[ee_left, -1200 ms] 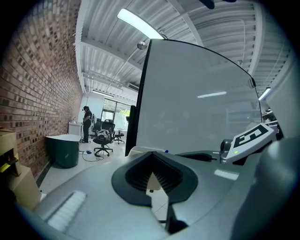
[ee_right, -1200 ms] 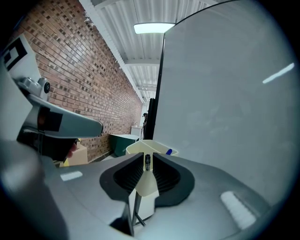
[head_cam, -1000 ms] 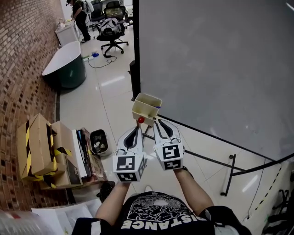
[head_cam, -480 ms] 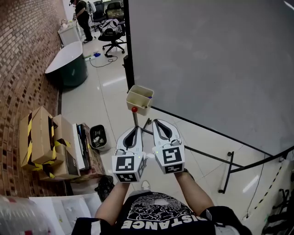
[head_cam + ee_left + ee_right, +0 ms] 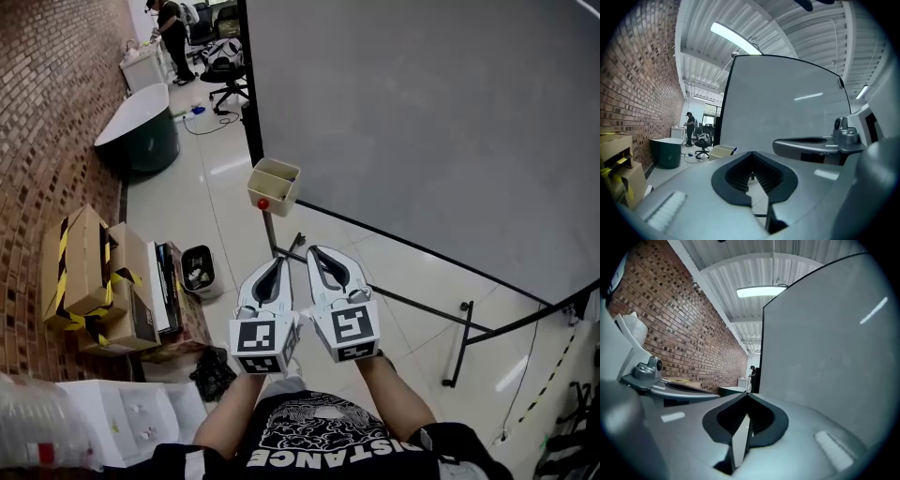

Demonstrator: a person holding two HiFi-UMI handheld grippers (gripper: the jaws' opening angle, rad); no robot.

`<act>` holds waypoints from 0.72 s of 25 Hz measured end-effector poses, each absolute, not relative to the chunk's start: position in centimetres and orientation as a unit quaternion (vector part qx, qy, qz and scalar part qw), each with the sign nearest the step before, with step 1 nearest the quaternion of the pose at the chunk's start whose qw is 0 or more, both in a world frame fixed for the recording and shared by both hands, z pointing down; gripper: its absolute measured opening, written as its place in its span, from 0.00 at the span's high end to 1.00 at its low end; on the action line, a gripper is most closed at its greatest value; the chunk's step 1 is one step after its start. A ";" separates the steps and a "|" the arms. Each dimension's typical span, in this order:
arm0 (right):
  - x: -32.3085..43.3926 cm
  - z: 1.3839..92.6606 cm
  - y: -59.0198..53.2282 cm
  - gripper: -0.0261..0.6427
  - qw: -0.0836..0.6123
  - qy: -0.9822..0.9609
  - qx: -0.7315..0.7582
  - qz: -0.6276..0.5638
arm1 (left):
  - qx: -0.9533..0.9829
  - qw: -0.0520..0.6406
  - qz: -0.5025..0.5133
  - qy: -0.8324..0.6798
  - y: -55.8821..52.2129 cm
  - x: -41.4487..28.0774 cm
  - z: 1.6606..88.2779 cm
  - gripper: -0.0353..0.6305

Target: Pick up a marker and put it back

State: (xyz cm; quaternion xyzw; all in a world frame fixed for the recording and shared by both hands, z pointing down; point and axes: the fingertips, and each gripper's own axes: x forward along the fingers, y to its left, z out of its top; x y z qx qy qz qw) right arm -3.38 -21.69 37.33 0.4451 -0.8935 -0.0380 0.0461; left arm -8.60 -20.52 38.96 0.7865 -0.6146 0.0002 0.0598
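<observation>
Grey whiteboard (image 5: 422,122) and pale tiled floor (image 5: 211,220) fill the space ahead. Well beyond both pairs of fingertips and slightly to their left, a beige holder (image 5: 273,185) hangs at the board's corner with a marker (image 5: 734,150) inside, only its blue end showing. Left gripper (image 5: 278,263) and right gripper (image 5: 315,251) are level, side by side, pointing forward, jaws closed on nothing.

The right tongs (image 5: 746,399) meet tip to tip; whiteboard (image 5: 825,343) right, brick wall (image 5: 689,329) left.
</observation>
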 end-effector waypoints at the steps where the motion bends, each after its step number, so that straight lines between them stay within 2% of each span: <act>1: -3.2 37.4 -21.1 0.96 0.045 -0.895 0.443 -0.036 | 0.786 0.057 -0.001 -0.616 -20.0 -8.4 38.9 0.94; 18: -1.0 37.9 -16.4 0.96 0.032 -0.907 0.419 -0.020 | 0.779 0.046 0.001 -0.626 -15.5 -5.8 38.8 0.94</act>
